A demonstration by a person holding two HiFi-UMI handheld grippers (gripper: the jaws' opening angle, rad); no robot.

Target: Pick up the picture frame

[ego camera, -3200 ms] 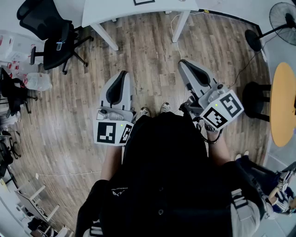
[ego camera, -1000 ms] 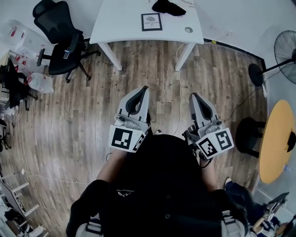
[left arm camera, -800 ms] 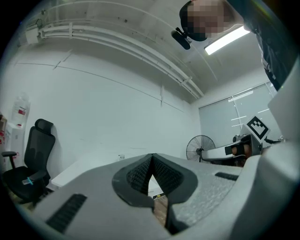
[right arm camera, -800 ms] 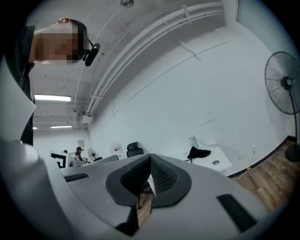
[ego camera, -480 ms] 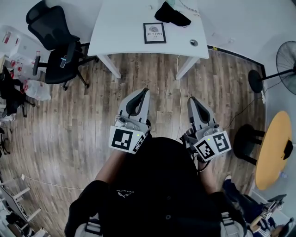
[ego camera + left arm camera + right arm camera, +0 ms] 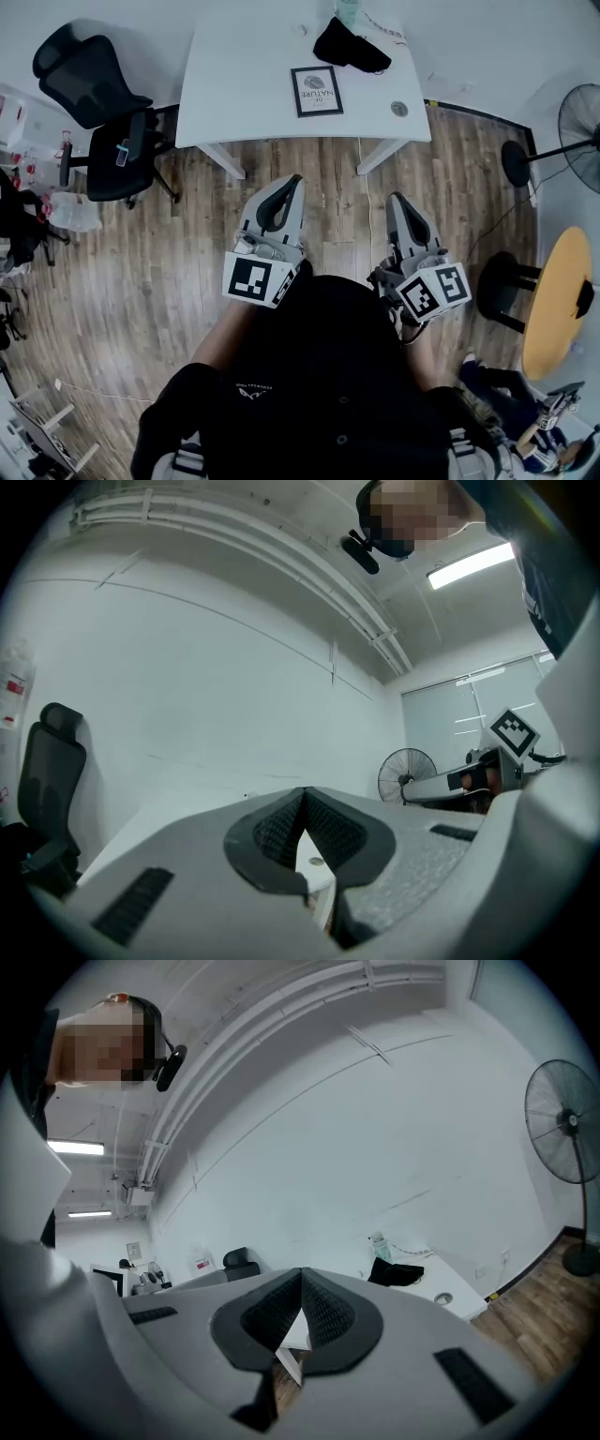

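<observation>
The picture frame (image 6: 316, 91), black-edged with a pale print, lies flat on the white table (image 6: 234, 84) at the top of the head view. My left gripper (image 6: 289, 183) and right gripper (image 6: 397, 200) hang side by side over the wooden floor, short of the table's near edge and pointing toward it. Both are shut with nothing between the pads. The left gripper view shows its own jaws (image 6: 303, 794) closed, with the tabletop beyond. The right gripper view shows closed jaws (image 6: 301, 1274) too. I cannot make out the frame in either gripper view.
A black cloth (image 6: 350, 47), a bottle (image 6: 347, 9) and a small round object (image 6: 399, 109) share the table. A black office chair (image 6: 94, 94) stands left of it. A fan (image 6: 577, 112), a dark stool (image 6: 506, 291) and a round yellow table (image 6: 553, 300) are on the right.
The table and picture frame have slid lower in the head view, closer to both grippers, as the person walks toward them. Both grippers stay shut and side by side.
</observation>
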